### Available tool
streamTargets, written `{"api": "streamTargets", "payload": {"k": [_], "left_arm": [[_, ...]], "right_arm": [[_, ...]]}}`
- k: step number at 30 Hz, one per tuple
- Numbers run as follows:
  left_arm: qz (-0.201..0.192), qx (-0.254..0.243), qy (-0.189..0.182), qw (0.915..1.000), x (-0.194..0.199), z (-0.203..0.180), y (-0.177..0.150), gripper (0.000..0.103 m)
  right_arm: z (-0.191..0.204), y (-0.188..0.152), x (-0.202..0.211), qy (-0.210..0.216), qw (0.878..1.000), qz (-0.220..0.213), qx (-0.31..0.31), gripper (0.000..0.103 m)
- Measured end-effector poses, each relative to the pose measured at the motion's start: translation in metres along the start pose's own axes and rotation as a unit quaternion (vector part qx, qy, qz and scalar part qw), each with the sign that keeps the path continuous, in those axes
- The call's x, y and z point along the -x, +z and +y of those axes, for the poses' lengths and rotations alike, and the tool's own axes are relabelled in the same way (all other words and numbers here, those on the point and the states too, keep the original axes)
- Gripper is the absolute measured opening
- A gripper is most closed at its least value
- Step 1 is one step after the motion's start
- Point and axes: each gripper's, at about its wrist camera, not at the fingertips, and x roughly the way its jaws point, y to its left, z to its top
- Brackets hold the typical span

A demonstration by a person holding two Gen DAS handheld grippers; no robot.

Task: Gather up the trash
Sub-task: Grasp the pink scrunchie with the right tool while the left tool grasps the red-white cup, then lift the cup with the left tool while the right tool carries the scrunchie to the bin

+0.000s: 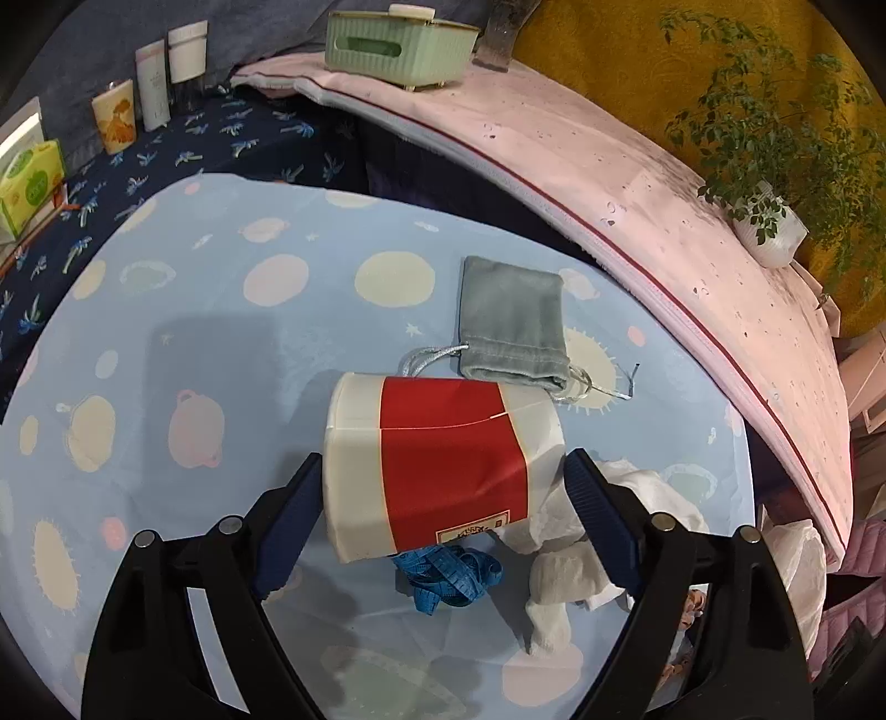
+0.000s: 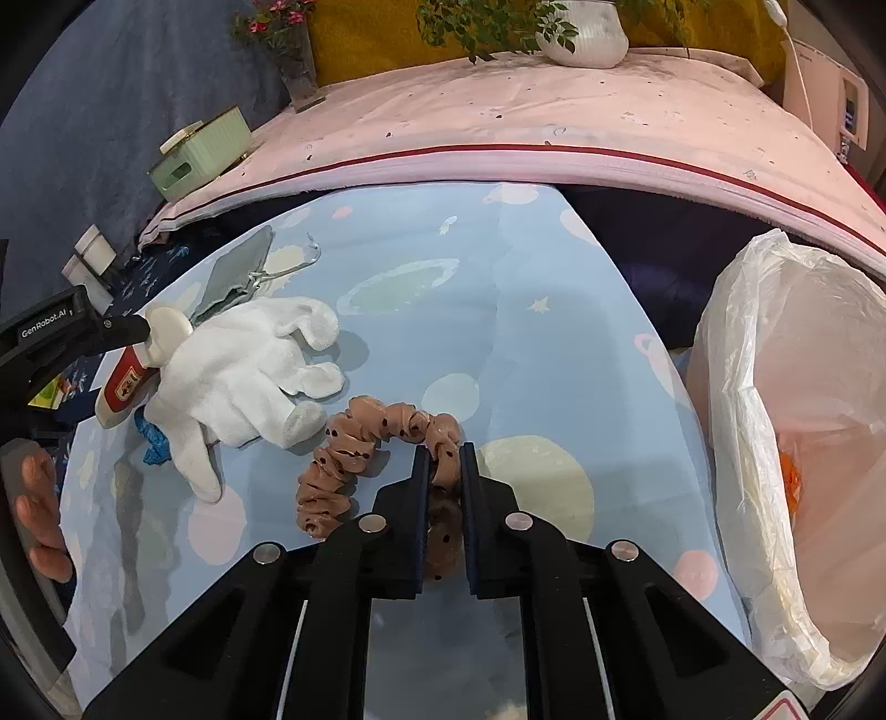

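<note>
My left gripper (image 1: 443, 482) is shut on a flattened white carton with a red band (image 1: 443, 465) and holds it above the blue tablecloth (image 1: 194, 343); the carton also shows in the right wrist view (image 2: 124, 382). My right gripper (image 2: 443, 459) is shut on a brown dotted scrunchie (image 2: 354, 448) lying on the cloth. A bin lined with a white plastic bag (image 2: 775, 421) stands to the right of the table.
A white glove (image 2: 243, 371), a blue measuring tape (image 1: 448, 576) and a grey drawstring pouch (image 1: 509, 327) lie on the cloth. A pink-covered bench (image 1: 637, 183) behind holds a green box (image 1: 398, 44) and a potted plant (image 1: 769, 227). Jars and cartons (image 1: 149, 83) stand far left.
</note>
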Motion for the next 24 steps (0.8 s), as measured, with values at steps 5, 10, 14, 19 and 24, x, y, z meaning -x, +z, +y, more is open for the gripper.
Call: {"api": "streamTargets", "payload": {"k": [5, 10, 14, 19, 24], "left_arm": [[0.011, -0.001, -0.016, 0.9998, 0.006, -0.001, -0.002, 0.042], [0.005, 0.006, -0.024, 0.9997, 0.017, -0.001, -0.007, 0.051], [-0.008, 0.026, -0.025, 0.9993, 0.025, 0.001, -0.006, 0.083], [0.001, 0.020, 0.000, 0.9998, 0.009, -0.013, 0.005, 0.093], [0.033, 0.038, 0.031, 0.9982, -0.021, -0.021, 0.014, 0.093]], "right_arm": [[0.003, 0.004, 0.013, 0.008, 1.000, -0.015, 0.002, 0.008], [0.004, 0.007, 0.029, 0.014, 0.999, -0.028, 0.005, 0.008], [0.003, 0.008, 0.035, 0.017, 0.999, -0.034, 0.005, 0.008], [0.002, 0.011, 0.033, 0.020, 0.999, -0.034, 0.002, 0.008], [0.001, 0.013, 0.026, 0.021, 0.999, -0.028, 0.002, 0.008]]}}
